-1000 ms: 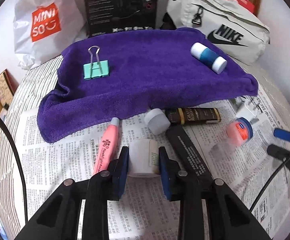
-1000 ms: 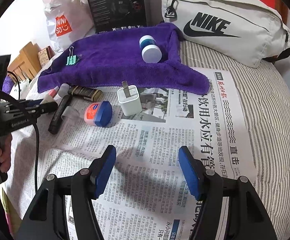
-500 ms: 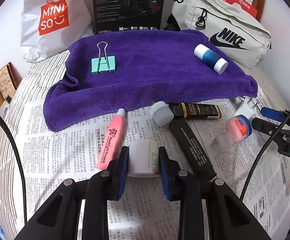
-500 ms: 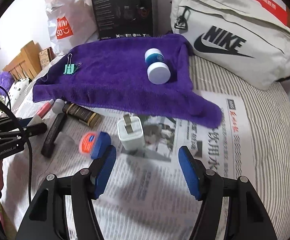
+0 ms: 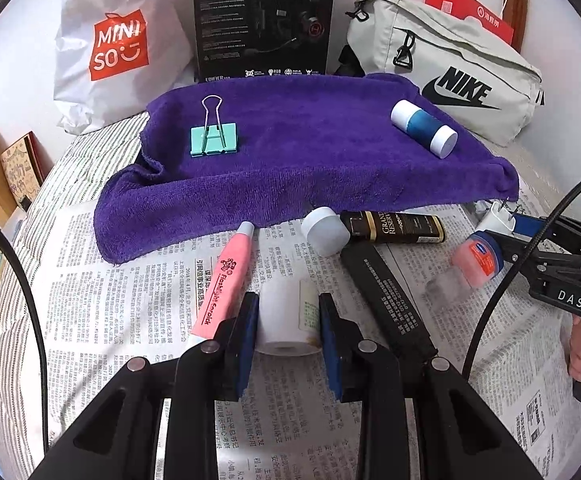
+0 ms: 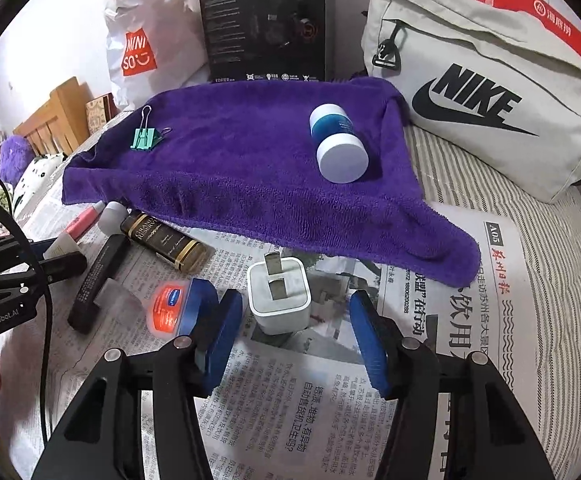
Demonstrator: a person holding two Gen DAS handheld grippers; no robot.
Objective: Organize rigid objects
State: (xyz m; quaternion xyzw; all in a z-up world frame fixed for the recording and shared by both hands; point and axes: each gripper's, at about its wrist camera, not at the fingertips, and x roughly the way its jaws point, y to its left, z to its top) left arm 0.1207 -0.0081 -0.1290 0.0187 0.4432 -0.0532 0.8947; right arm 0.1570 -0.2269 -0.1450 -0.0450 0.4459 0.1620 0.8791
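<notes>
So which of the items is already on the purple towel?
Two: the green binder clip and the blue bottle with white ends, lying on its side. All the other items lie on the newspaper.

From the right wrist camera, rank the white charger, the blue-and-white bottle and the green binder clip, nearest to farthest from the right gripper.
1. White charger: between the open jaws of the right gripper, on the newspaper.
2. Blue-and-white bottle: lying on the purple towel, right side.
3. Green binder clip: towel's far left corner.

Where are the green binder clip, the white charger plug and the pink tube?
green binder clip [image 5: 213, 141], left wrist view, on its green body.
white charger plug [image 6: 279, 298], right wrist view, on its top face.
pink tube [image 5: 222, 280], left wrist view, mid-body.
</notes>
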